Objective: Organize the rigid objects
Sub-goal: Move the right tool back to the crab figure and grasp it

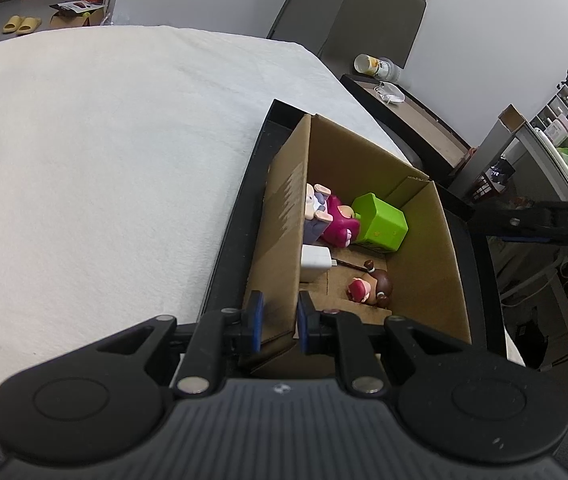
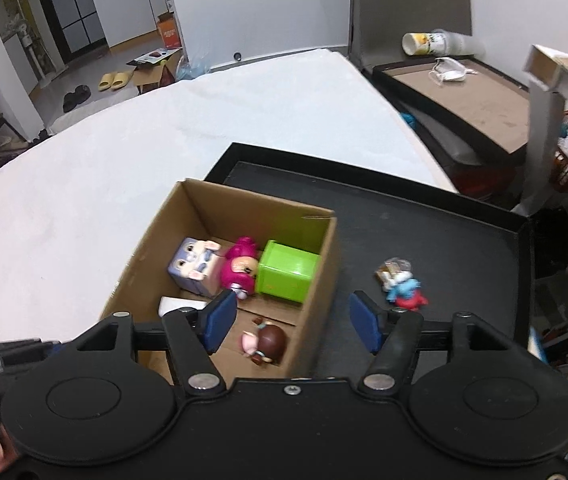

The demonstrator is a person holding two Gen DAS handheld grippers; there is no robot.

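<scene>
Holding the box (image 1: 279, 240) wall tight in my left claw (image 1: 279, 320), I keep my right claw (image 2: 292, 320) wide. The last toy (image 2: 402, 286) lies on the tray (image 2: 464, 240). It looks hard and light; I'd pinch its middle.

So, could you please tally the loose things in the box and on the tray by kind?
Figures: 3 (pink doll, brown-haired doll, blue-and-red figure)
Cubes: 2 (bunny cube, green cube)
White charger: 1
Total: 6. Five lie in the box; only the blue-and-red figure is on the tray.
</scene>
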